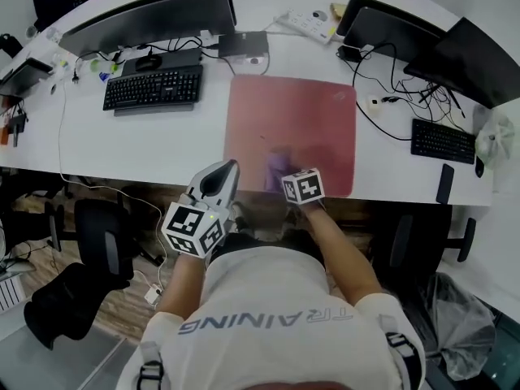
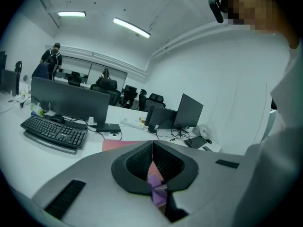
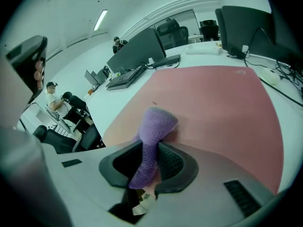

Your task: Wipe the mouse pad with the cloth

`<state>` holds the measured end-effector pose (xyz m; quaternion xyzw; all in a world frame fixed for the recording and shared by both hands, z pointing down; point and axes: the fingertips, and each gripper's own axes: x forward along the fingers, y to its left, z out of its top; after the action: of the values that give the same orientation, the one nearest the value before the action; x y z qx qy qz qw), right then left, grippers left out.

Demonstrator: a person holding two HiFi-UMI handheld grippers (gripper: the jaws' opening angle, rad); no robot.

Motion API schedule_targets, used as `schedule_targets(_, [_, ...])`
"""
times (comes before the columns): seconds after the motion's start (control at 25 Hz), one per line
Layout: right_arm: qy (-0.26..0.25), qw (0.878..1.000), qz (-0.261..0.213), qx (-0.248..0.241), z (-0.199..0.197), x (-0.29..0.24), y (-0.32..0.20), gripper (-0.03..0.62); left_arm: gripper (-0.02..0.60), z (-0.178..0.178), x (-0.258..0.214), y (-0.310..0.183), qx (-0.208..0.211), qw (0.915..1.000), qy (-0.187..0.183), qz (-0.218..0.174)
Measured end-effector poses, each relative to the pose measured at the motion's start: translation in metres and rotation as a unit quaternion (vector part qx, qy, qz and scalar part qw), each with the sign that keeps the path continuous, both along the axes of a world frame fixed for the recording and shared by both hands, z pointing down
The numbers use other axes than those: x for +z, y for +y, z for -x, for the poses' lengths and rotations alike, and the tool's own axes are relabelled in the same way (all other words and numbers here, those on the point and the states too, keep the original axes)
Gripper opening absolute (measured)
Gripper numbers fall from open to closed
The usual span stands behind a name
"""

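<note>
Jaws entry, head view: left gripper [image 1: 233, 166] over near edge of bench [image 1: 162, 145], at 9 o'clock of right gripper [image 1: 286, 173]; purple cloth [image 1: 279, 164] on pink mouse pad [image 1: 309, 112], toward its 6 o'clock edge.
Left gripper view: jaws pressed together tip to tip; cloth [image 2: 156, 187] glimpsed beyond them.
Right gripper view: jaws clenched on cloth [image 3: 152, 138], free end resting on mouse pad [image 3: 222, 103].
</note>
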<state>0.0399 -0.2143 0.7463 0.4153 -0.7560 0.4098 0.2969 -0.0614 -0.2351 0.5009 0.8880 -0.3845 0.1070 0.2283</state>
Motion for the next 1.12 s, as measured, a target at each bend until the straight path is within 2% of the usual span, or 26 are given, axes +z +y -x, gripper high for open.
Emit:
schedule_targets(0.24, [0.002,0.999,0.007,0.031,-0.064,0.001,0.010,0.107,0.032,-0.058,0.002,0.000,0.032,0.9995,0.005,0.001])
schedule_targets(0.52, [0.009,0.998,0.011,0.067,-0.136,0.003,0.027,0.107,0.032,-0.110,0.002,0.001,0.052,0.9985,0.016,-0.001])
schedule_targets(0.88, [0.048,0.994,0.002,0.093,-0.201,0.001,0.048,0.109,0.031,-0.141,-0.012,0.005,0.068,0.9972,0.027,-0.015])
schedule_targets(1.12, [0.044,0.984,0.013,0.170,-0.245,0.002,0.064,0.109,0.032,-0.138,-0.027,0.007,0.076,0.9959,0.044,-0.020])
